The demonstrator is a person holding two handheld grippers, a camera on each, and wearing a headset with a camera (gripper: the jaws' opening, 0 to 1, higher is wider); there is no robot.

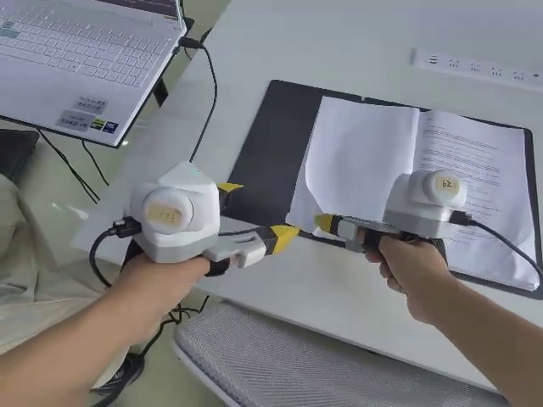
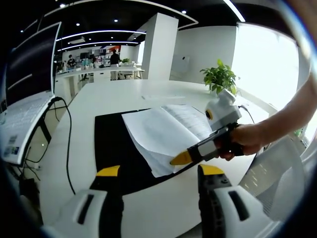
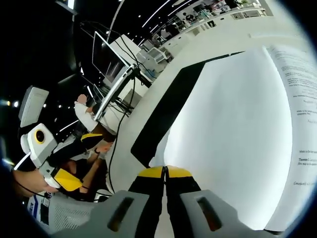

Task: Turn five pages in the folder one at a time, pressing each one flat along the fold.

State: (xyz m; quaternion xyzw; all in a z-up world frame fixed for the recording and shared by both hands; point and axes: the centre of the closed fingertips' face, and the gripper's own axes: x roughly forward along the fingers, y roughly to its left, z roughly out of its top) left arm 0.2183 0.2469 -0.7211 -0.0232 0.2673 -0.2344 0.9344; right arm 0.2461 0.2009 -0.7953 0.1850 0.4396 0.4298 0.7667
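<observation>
A black folder (image 1: 267, 153) lies open on the white table, with a printed sheet (image 1: 479, 186) on its right side. A blank white page (image 1: 356, 161) curves up from the fold and leans over the left cover. My right gripper (image 1: 325, 223) is shut on that page's lower edge near its corner; its yellow tips (image 3: 165, 172) meet at the paper's edge. It appears too in the left gripper view (image 2: 181, 158). My left gripper (image 1: 254, 212) hovers open just left of the folder's front corner, its jaws (image 2: 159, 171) wide apart with nothing between them.
A white laptop (image 1: 76, 51) sits at the back left, with a black cable (image 1: 208, 93) running past the folder. A white power strip (image 1: 475, 68) lies at the back right. A grey chair seat (image 1: 280, 356) is below the table's front edge.
</observation>
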